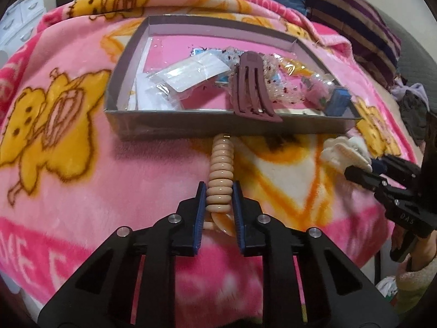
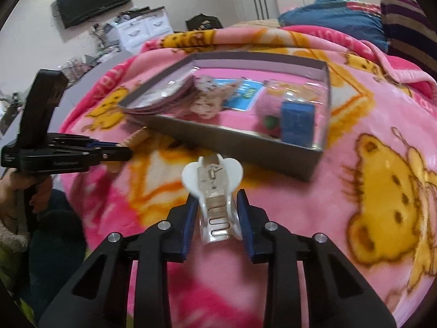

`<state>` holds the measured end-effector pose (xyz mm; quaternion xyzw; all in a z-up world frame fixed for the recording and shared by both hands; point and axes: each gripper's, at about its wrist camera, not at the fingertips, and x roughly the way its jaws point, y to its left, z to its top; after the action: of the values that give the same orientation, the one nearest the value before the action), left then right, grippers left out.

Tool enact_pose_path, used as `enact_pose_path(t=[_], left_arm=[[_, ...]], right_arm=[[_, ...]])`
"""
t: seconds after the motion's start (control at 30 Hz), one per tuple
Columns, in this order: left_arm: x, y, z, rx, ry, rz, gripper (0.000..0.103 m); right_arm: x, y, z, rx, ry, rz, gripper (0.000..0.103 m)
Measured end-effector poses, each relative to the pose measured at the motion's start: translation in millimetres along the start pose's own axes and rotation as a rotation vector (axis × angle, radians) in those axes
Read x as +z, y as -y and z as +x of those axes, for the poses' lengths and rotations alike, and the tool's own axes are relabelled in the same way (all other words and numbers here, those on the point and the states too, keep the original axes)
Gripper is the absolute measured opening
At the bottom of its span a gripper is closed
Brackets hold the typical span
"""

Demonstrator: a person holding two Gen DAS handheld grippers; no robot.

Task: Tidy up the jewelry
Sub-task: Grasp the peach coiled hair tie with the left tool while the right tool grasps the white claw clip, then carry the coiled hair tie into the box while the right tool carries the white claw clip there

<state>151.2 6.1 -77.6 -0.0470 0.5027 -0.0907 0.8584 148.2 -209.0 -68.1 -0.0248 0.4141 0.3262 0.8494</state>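
Note:
A beige spiral band point(image 1: 221, 169) lies on the pink blanket just in front of a shallow grey box point(image 1: 191, 129). My left gripper point(image 1: 219, 191) is shut on its near end. A white claw clip point(image 2: 211, 180) rests on the blanket before the box's point(image 2: 245, 150) front wall, and my right gripper point(image 2: 217, 198) is shut on its lower part. From the left wrist, the right gripper point(image 1: 352, 173) shows at the right with the white clip point(image 1: 344, 150). From the right wrist, the left gripper point(image 2: 127, 153) shows at the left with the band point(image 2: 136, 138).
Inside the box a brown claw clip point(image 1: 252, 87) leans over the front wall, among clear plastic packets point(image 1: 191, 73), a small blue box point(image 1: 338, 101) and a pink item. Pillows and a striped cloth point(image 1: 355, 22) lie behind. A person's hand point(image 2: 16, 188) holds the left tool.

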Motion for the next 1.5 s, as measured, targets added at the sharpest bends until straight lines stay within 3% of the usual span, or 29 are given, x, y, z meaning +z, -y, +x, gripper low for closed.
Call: enact_pose_path(t=[0.23,0.57,1.0,1.5], left_arm=[[-10,-7,-35,-0.016,0.074,-0.026,0.011],[12,-15,-66,-0.004,0.166,-0.054,0.011],[59,-16,-46,0.01,0.185,-0.047,0.011],[92,-15,-3,0.011,0.161,-0.055,0.012]], right_arm=[[9,-17,-27,0.07,0.077,0.021,0.026],[53,-19,-53,0.092,0.202,0.036,0.026],[89,8,-31,-0.02,0.265,0.073,0.026],[99,34,5,-0.084,0.238,0.16,0.026]])
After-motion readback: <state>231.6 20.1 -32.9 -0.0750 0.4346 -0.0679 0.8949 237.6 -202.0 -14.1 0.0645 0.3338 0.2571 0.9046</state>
